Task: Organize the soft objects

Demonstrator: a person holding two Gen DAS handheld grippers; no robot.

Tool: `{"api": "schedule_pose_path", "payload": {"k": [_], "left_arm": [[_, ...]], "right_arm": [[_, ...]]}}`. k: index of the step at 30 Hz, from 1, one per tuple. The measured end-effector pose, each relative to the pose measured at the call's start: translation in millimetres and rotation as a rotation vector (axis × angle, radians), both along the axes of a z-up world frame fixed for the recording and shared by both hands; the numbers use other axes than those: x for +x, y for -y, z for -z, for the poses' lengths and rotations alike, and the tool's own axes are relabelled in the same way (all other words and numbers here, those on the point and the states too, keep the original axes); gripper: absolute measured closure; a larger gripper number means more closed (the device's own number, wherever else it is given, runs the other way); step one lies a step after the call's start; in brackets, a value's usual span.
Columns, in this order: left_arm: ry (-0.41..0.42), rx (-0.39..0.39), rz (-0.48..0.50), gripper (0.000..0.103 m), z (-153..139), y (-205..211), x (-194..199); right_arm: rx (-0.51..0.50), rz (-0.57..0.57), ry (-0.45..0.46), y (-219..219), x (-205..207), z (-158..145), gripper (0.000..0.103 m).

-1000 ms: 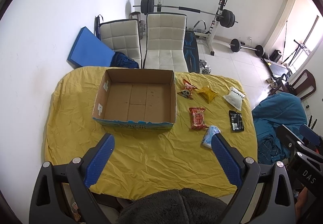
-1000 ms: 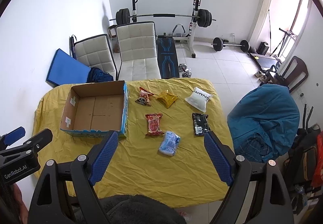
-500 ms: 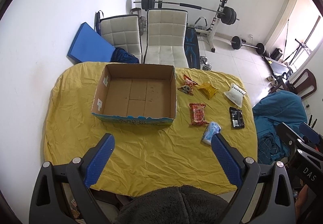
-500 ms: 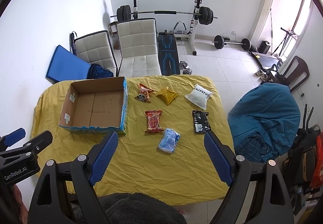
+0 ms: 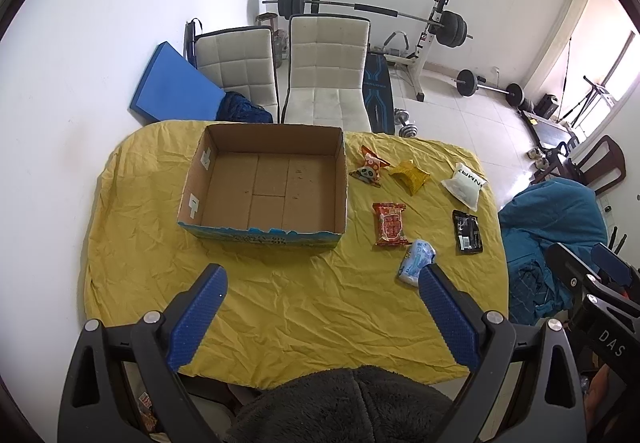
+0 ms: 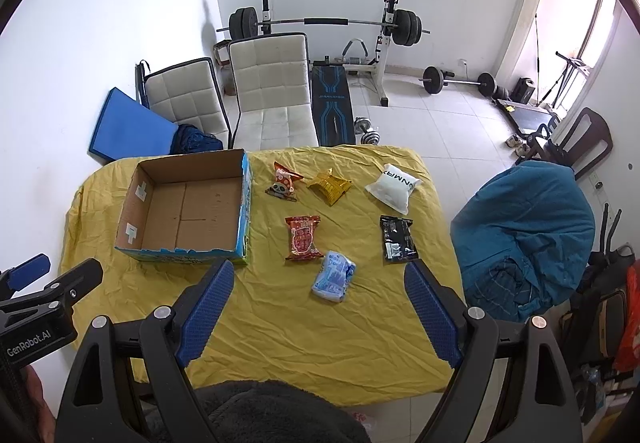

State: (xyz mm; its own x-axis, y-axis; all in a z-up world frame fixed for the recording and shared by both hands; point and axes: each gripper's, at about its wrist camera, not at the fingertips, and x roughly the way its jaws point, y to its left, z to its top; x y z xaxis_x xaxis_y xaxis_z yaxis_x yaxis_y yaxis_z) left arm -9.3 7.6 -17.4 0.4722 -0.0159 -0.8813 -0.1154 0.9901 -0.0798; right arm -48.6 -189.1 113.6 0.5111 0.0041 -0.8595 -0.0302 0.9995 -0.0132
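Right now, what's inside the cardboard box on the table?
Nothing: the cardboard box shows only its bare brown floor, with white tape patches on its left wall. All six packets, including the blue packet, lie outside on the yellow cloth. The near wall's inner face is hidden.

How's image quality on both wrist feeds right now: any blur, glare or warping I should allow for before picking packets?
Left wrist view: sharp, no motion blur; fisheye bends the table edge; the doorway at right is blown out. Right wrist view: equally sharp, even daylight; packets such as the blue packet cast only soft shadows; dark vignette in the corners; straight walls bow outward.
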Motion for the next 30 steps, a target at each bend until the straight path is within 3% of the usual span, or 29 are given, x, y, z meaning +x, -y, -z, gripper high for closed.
{"api": "schedule_pose_path", "payload": {"k": [16, 20, 30], "left_arm": [[-0.008, -0.003, 0.0, 0.005, -1, 1, 6], [-0.014, -0.002, 0.003, 0.005, 0, 2, 9], [-0.008, 0.006, -0.006, 0.005, 0, 2, 9]], "right_arm": [[0.008, 0.007, -0.001, 6, 6, 1, 0.014], [0.04, -0.005, -0.017, 5, 11, 4, 0.0], [0.021, 0.009, -0.013, 7, 14, 10, 0.0]]}}
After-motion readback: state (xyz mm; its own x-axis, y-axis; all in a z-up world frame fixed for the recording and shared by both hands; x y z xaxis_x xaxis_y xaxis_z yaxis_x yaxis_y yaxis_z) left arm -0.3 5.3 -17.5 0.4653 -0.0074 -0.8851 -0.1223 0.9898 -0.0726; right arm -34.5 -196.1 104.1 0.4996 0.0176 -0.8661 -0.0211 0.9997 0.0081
